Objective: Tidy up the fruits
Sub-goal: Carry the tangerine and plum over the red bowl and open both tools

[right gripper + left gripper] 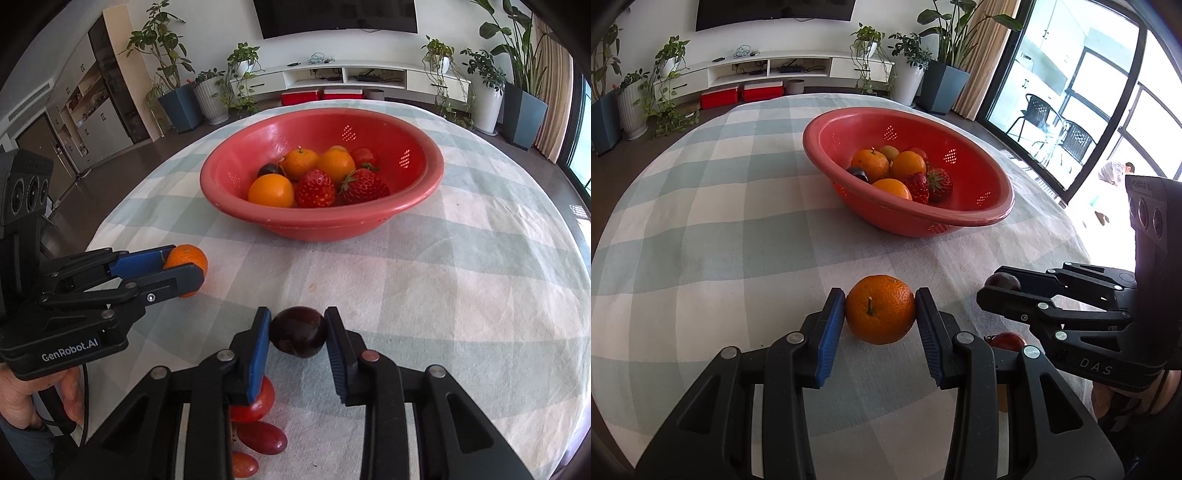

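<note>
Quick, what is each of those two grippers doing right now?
Left gripper: closed on the orange.
Right gripper: closed on the dark plum.

**Strong daylight from the glazed side, heavy fisheye curvature**

Both views are brightly lit by daylight. In the left wrist view the glass doors [1082, 110] are blown out to near white, and the cloth on the bench [1082, 236] beside them is washed out. Specular highlights are seen on the inner wall of the red bowl [280, 133], and its perforations glow where light passes through. Soft shadows are cast beneath the bowl. Straight lines are bent markedly toward the edges, and the corners are vignetted to black. The centre is rendered sharply; the nearest tool parts appear slightly soft.
</note>
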Demonstrator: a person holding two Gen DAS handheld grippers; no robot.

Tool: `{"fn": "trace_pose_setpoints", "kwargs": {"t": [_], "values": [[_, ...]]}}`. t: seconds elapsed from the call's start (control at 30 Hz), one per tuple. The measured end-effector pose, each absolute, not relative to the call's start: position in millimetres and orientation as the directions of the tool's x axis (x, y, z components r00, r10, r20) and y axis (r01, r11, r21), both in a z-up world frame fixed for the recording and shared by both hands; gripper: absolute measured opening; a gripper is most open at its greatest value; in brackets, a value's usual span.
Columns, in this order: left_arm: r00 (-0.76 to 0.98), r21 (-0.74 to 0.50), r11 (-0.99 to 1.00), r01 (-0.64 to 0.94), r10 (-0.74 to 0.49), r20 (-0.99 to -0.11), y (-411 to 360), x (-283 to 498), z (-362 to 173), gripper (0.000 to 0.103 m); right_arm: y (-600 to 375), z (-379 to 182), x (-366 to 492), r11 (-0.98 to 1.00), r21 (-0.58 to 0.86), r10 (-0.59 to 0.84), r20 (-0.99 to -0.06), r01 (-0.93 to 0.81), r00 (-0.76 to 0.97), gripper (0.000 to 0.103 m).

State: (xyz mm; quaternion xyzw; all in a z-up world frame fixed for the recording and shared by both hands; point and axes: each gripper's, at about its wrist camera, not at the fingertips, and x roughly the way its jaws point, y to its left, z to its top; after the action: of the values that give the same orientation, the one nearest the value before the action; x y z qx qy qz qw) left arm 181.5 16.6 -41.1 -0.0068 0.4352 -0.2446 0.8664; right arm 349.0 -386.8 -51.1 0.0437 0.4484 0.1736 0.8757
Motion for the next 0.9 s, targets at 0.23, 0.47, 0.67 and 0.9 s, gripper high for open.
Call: {"fn": "trace_pose_setpoints", "kwargs": {"t": [0.23, 0.47, 0.67, 0.9], "values": [[0.536, -0.229, 0.881, 0.414, -0.439, -0.721, 21, 182, -29, 0.037, -405, -19, 351, 0.921, 0.291, 0.389, -0.702, -0.257, 0.597, 0.032], [0.605, -0.184, 0.894, 0.409, -0.416, -0.679, 25, 198, 12, 0.037, -423, 21, 393, 0.922, 0.276, 0.388, -0.646, -0.273, 0.657, 0.032], [0.599, -0.140, 0.881, 0.453, -0.417, -0.684, 0, 234, 30, 0.037, -425, 28, 445, 0.914, 0.283, 0.405, -0.628, -0.289, 0.665, 0.032], [0.556, -0.093, 0.854, 0.511, -0.411, -0.722, -46, 268, 11, 0.037, -420, -8, 483, 0.918, 0.285, 0.398, -0.663, -0.278, 0.634, 0.032]]}}
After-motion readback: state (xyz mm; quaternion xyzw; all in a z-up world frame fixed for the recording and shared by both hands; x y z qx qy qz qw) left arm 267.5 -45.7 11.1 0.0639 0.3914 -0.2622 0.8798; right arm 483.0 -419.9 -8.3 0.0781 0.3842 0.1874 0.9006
